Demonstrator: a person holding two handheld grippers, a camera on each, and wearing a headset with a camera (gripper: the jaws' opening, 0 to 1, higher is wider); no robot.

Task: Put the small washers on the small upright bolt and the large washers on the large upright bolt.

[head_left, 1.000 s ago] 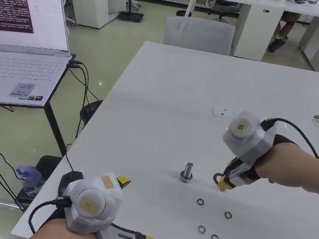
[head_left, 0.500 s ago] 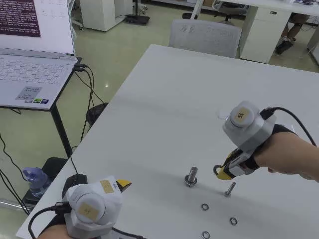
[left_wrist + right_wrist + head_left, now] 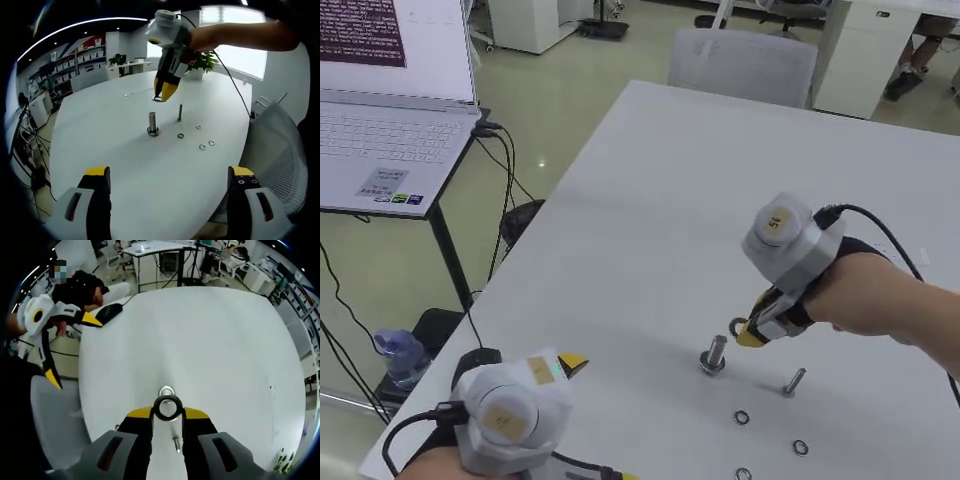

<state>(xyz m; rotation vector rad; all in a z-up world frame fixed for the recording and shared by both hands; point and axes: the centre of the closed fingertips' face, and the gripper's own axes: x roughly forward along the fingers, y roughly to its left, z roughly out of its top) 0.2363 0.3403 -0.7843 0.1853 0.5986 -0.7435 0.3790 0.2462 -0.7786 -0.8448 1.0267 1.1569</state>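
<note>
My right gripper is shut on a large washer, held flat just above and to the right of the large upright bolt. In the right gripper view the large bolt's top shows right beyond the washer. The small upright bolt stands to the right. Several small washers lie on the white table in front of the bolts. My left gripper is open with nothing between its fingers, at the table's near left edge, looking at the large bolt and the right gripper.
A laptop sits on a stand off the table's left side, with cables and a bottle on the floor below. A grey chair stands at the far edge. The table's left edge runs close to my left gripper.
My right gripper has carried the large washer left and slightly up, closer to the large bolt. This uncovered the small bolt. The left gripper has stayed put.
</note>
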